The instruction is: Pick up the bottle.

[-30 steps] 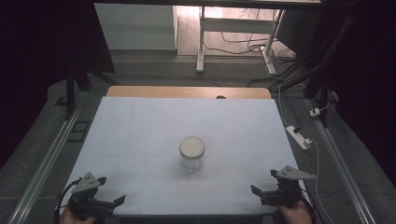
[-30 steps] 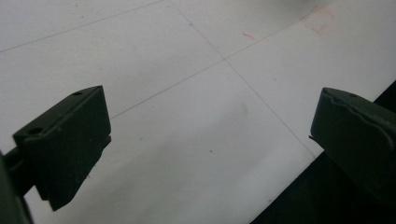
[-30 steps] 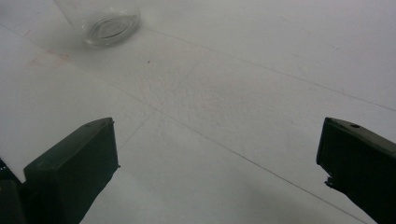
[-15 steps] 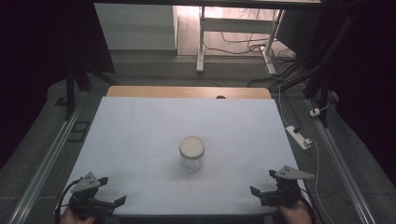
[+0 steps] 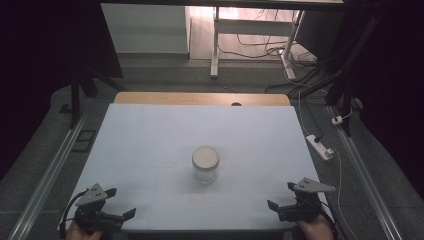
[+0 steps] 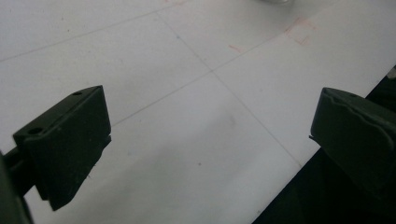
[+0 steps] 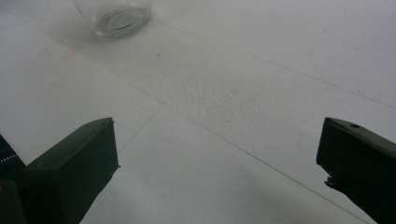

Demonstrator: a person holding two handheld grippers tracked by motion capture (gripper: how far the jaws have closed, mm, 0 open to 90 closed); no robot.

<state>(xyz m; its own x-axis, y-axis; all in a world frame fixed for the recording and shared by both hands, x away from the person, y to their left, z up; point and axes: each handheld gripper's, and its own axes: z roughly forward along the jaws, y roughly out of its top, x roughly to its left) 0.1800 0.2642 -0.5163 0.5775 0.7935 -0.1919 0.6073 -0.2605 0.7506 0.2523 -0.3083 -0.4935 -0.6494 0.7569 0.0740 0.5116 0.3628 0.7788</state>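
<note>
A clear glass jar (image 5: 205,164) with a pale lid stands upright in the middle of the white table (image 5: 150,145). Its glass base (image 7: 116,16) shows at the top left of the right gripper view. My left gripper (image 5: 120,203) rests at the table's front left corner, jaws wide apart and empty. In the left gripper view the left gripper (image 6: 210,140) hangs over bare white surface near the table's edge. My right gripper (image 5: 281,196) sits at the front right corner, also open with nothing between its jaws. The right gripper (image 7: 219,158) points towards the jar from some distance.
A wooden strip (image 5: 200,98) borders the table's far edge. A white power strip (image 5: 319,147) and cables lie on the floor to the right. Metal rails (image 5: 50,170) run along both sides of the table. Desk legs (image 5: 215,45) stand beyond the far edge.
The left gripper has shifted slightly; the right gripper and the jar have stayed where they were.
</note>
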